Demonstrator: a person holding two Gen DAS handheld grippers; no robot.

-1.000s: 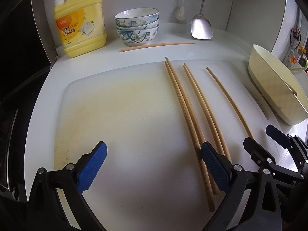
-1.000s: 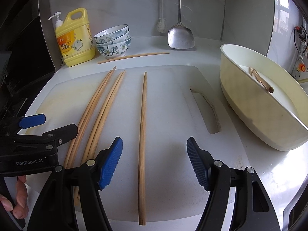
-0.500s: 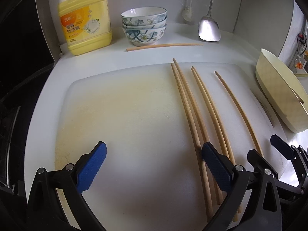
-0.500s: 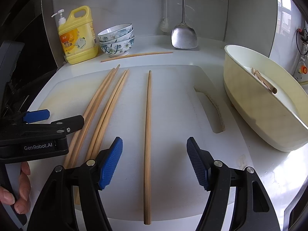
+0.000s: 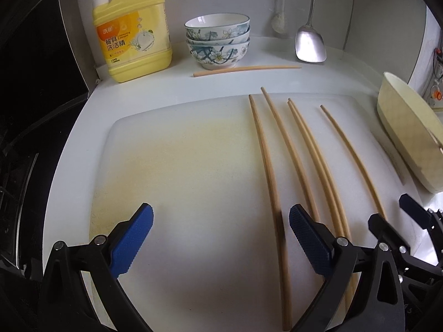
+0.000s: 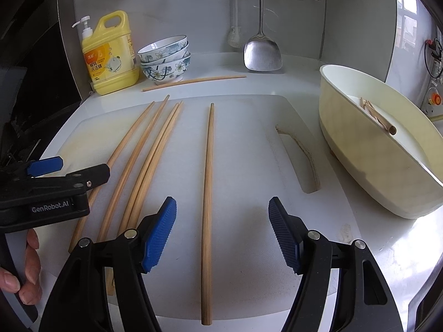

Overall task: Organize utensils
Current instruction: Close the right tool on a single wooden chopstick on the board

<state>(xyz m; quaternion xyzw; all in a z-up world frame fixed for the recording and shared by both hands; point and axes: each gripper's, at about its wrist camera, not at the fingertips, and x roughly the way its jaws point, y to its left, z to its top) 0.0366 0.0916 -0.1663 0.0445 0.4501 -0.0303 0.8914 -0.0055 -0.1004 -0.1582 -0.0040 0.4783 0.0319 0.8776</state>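
Several long wooden chopsticks lie lengthwise on a white cutting board [image 6: 249, 221]. A single chopstick [image 6: 207, 182] lies between the fingers of my right gripper [image 6: 223, 233], which is open and empty just above the board. My left gripper [image 5: 220, 239] is open and empty; the leftmost chopstick [image 5: 270, 171] runs just inside its right finger. The paired chopsticks [image 5: 318, 171] lie right of it. Another chopstick [image 5: 246, 69] lies crosswise on the counter behind the board. A cream oval holder [image 6: 379, 149] at the right holds a few chopsticks [image 6: 378, 117].
A yellow detergent bottle [image 5: 133, 30] and stacked floral bowls [image 5: 217, 41] stand at the back. A metal spatula [image 6: 261, 52] hangs on the wall. The left gripper [image 6: 55, 191] shows at the right wrist view's left edge. The board has a handle slot [image 6: 300, 155].
Both grippers have moved slightly to the left and forward over the board. The leftmost chopstick now lies between the left gripper's fingers. Both grippers stay open.
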